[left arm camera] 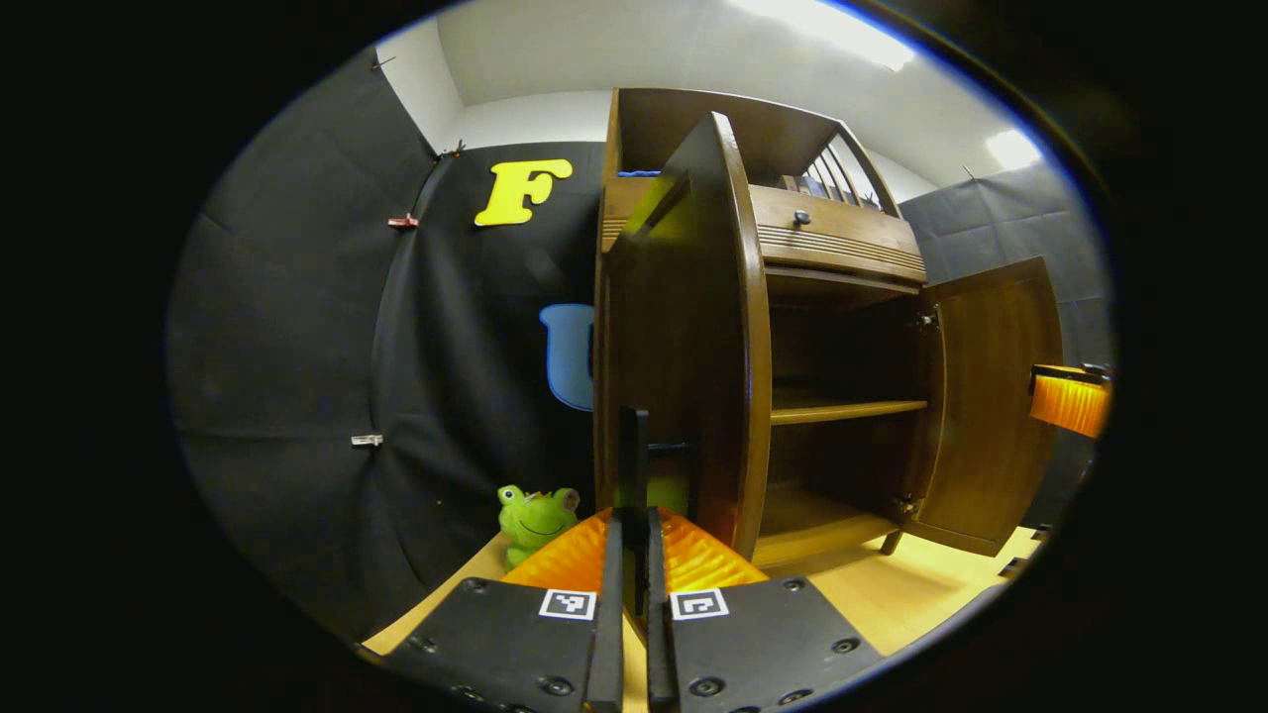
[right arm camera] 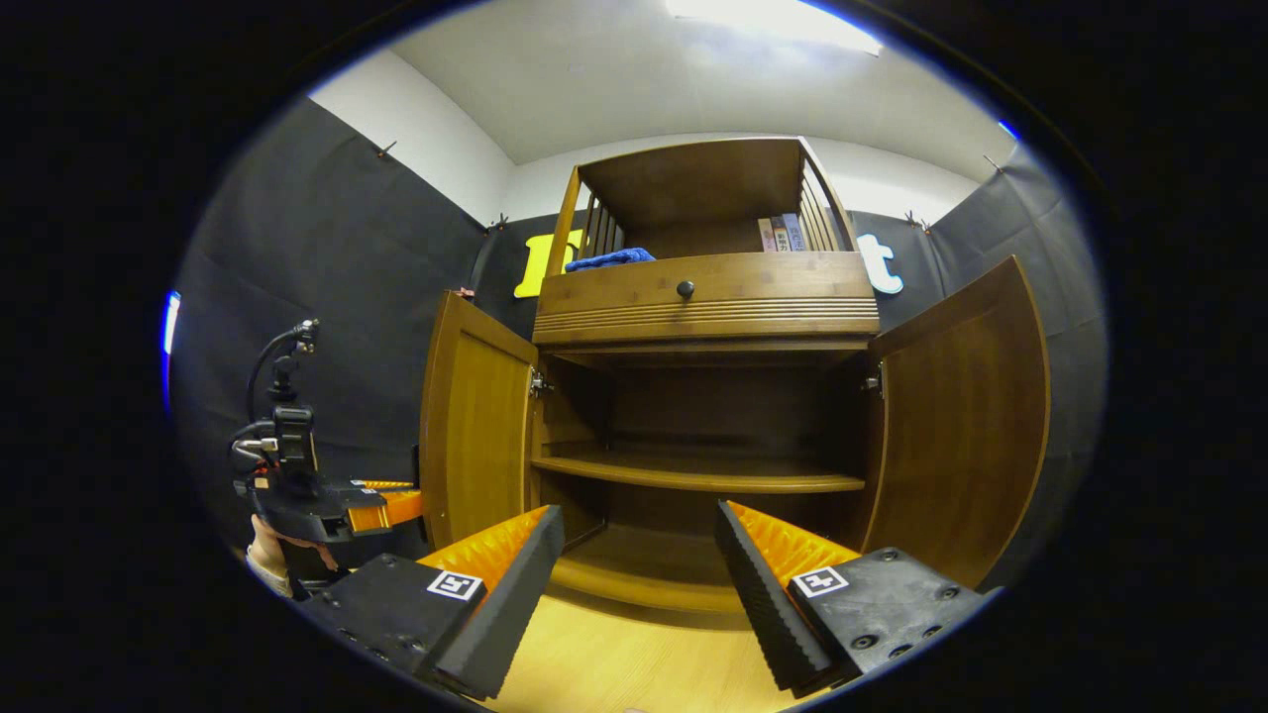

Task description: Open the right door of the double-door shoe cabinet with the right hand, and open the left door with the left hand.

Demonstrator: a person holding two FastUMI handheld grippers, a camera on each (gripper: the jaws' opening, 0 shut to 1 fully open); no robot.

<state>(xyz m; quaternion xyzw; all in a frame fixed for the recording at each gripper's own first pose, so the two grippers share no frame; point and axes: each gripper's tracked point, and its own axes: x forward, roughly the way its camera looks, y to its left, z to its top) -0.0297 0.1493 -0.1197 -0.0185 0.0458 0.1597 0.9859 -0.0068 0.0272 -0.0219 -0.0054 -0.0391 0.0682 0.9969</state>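
Observation:
The brown wooden shoe cabinet stands with both doors swung out. In the left gripper view, the left door shows nearly edge-on, and my left gripper is shut on its dark vertical handle. The right door stands wide open beyond the shelves. In the right gripper view, my right gripper is open in front of the cabinet's middle, holding nothing, between the left door and the right door. The left gripper, held by a hand, sits at the left door's outer edge.
A green frog toy sits on the light wooden floor beside the cabinet's left side. A drawer with a round knob tops the open compartment. A blue cloth and some books lie on the top shelf. Black cloth walls surround the booth.

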